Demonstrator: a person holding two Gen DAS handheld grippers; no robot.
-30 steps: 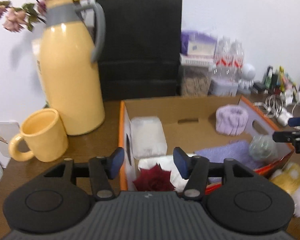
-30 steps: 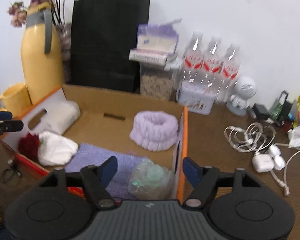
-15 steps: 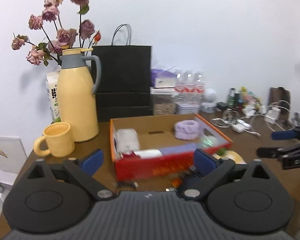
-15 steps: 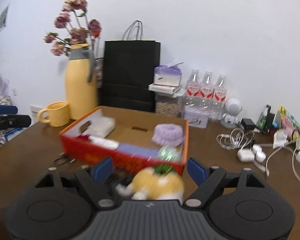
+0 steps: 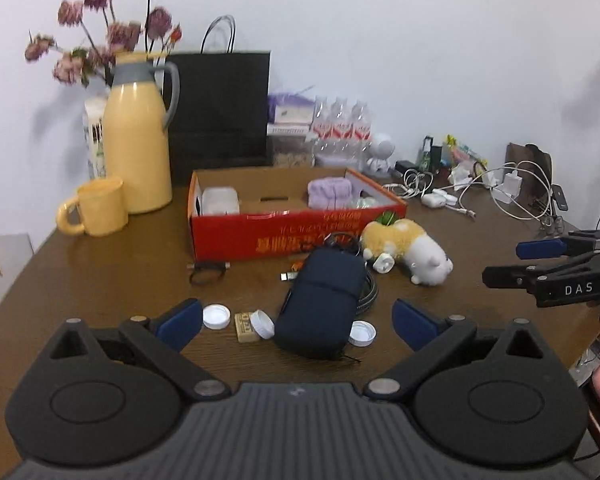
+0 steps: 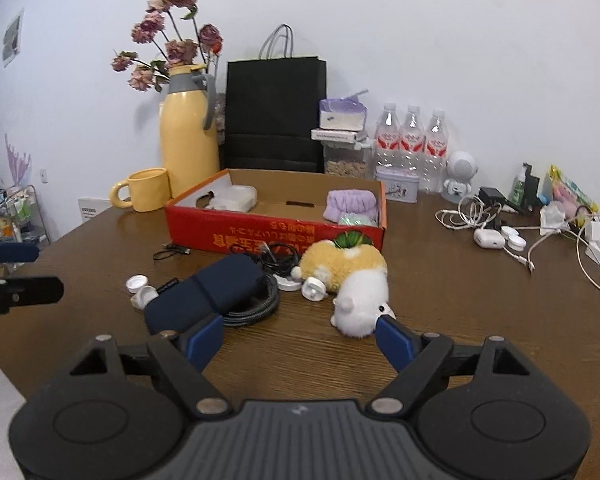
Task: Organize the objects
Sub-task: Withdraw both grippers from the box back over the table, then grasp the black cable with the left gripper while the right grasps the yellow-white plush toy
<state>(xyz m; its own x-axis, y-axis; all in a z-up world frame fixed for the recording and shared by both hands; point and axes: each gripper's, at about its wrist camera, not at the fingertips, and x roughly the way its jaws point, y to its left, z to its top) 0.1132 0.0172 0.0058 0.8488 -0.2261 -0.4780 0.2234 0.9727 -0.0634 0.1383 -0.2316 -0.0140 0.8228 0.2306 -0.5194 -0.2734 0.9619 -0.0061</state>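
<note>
A red cardboard box (image 5: 292, 234) (image 6: 260, 236) stands mid-table and holds a purple headband (image 5: 329, 193) (image 6: 352, 206) and a white pack (image 5: 219, 200). In front of it lie a navy pouch (image 5: 322, 304) (image 6: 208, 294), a yellow-and-white plush toy (image 5: 408, 248) (image 6: 352, 280), a black cable (image 6: 256, 306), white caps (image 5: 216, 316) and a small hair tie (image 5: 206, 274). My left gripper (image 5: 296, 322) is open and empty, pulled back above the pouch. My right gripper (image 6: 300, 338) is open and empty, just before the plush; it also shows in the left wrist view (image 5: 540, 264).
A yellow thermos (image 5: 136, 140) (image 6: 186, 136) and a yellow mug (image 5: 96, 208) (image 6: 146, 190) stand left of the box. A black paper bag (image 6: 274, 116), water bottles (image 6: 410, 132) and a white robot figure (image 6: 460, 172) line the wall. Chargers and cables (image 6: 500, 232) clutter the right side.
Both grippers have pulled back and up from the box to the table's near side and opened wider. The pouch, plush and caps in front of the box have come into view.
</note>
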